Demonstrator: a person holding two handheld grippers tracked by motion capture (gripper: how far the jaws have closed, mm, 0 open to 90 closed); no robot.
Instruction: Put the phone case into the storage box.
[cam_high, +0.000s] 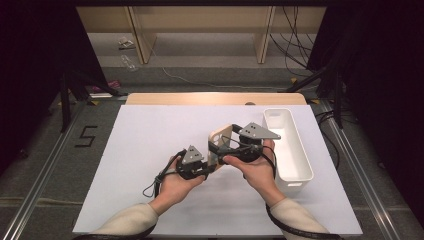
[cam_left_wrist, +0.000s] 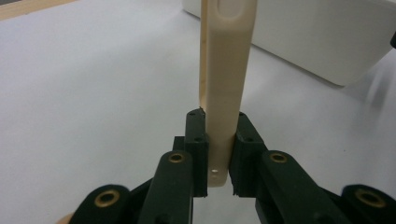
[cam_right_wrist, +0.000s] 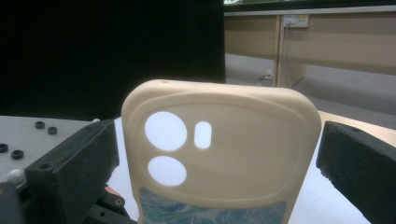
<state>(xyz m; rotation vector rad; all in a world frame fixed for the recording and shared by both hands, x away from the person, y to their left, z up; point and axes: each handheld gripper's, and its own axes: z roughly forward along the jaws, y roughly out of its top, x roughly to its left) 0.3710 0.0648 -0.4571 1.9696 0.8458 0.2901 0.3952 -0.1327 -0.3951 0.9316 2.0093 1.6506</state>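
Jaws: left gripper (cam_left_wrist: 219, 154) clamps phone case (cam_left_wrist: 224, 93) | floor marking "5" (cam_high: 86, 136)

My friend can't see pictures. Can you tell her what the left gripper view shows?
Two black gripper jaws pinch the thin edge of a cream phone case, which stands upright between them. Under it is a white table, with a white bin behind on the right.
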